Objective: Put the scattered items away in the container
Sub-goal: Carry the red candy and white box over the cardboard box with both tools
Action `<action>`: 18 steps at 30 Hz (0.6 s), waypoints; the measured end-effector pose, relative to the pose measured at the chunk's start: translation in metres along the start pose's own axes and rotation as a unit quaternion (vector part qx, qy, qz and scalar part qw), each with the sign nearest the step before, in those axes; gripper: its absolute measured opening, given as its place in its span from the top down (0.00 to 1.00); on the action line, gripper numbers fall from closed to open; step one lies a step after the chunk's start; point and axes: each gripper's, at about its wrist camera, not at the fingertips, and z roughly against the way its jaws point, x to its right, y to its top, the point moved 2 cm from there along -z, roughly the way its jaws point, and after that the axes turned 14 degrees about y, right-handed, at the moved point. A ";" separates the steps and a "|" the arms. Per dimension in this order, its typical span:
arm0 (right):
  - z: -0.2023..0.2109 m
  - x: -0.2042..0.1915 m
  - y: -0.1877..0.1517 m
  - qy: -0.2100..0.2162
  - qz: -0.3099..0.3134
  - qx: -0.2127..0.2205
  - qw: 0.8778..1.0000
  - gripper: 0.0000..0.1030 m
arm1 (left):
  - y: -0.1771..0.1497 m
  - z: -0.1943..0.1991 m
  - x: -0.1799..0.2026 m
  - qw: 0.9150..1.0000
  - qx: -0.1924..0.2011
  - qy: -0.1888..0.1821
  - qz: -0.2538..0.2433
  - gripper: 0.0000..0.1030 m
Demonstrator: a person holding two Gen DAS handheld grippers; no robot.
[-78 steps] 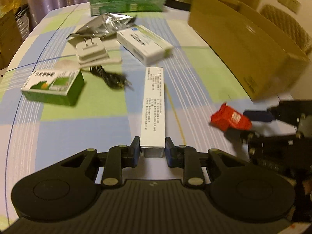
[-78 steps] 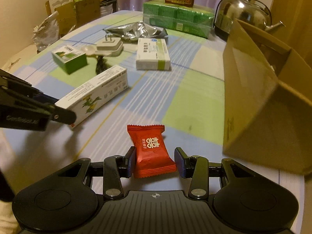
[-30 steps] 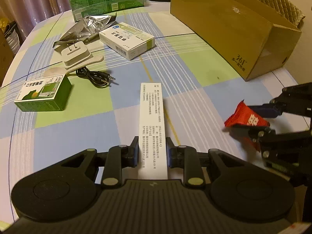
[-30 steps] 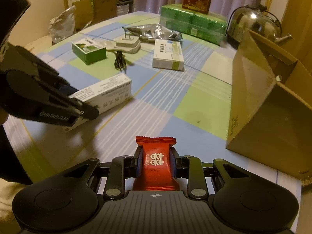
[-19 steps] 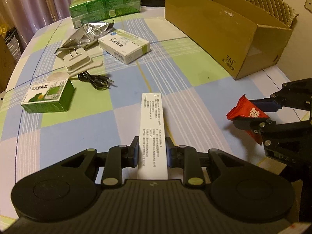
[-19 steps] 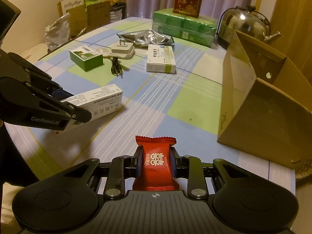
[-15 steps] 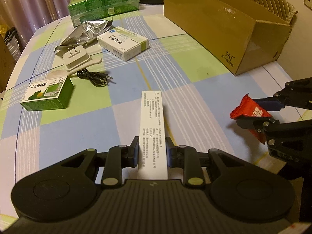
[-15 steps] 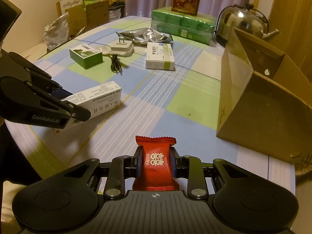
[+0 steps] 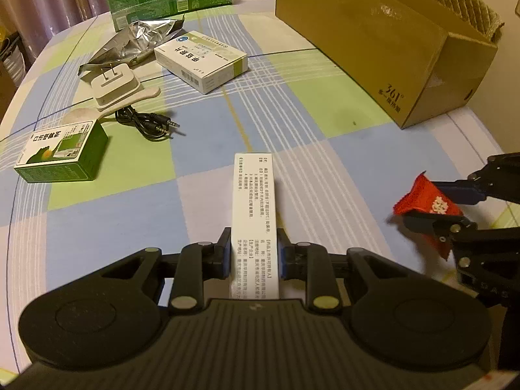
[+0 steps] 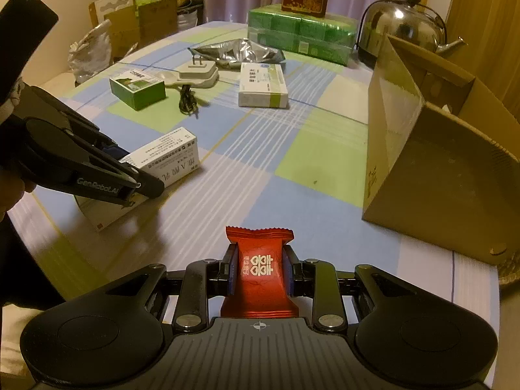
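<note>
Both grippers lifted: left gripper [image 9: 254,256] clamps one long white box [image 9: 254,208]; right gripper [image 10: 259,271] pinches one red candy [image 10: 259,269].

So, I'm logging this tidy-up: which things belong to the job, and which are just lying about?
Job: cardboard box, long white box, red candy packet, green box, white medicine box, charger, audio cable, foil pouch.

Lying about: kettle, green packs.

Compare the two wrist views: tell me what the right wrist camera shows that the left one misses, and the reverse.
Only the right wrist view shows the steel kettle and the left gripper from outside. Only the left wrist view shows the woven chair back and the right gripper from outside. Both show the long white box, red candy packet and cardboard box.
</note>
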 end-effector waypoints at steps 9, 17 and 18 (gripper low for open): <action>0.021 -0.005 0.009 -0.012 0.006 0.027 1.000 0.76 | 0.003 0.031 0.000 1.000 0.025 0.000 0.002 0.79; 0.051 -0.008 0.010 -0.033 0.003 0.054 0.998 0.76 | 0.009 0.060 0.012 0.999 0.051 -0.007 -0.007 0.79; 0.055 -0.008 0.009 -0.036 0.002 0.057 0.998 0.76 | 0.010 0.062 0.014 0.999 0.053 -0.009 -0.008 0.79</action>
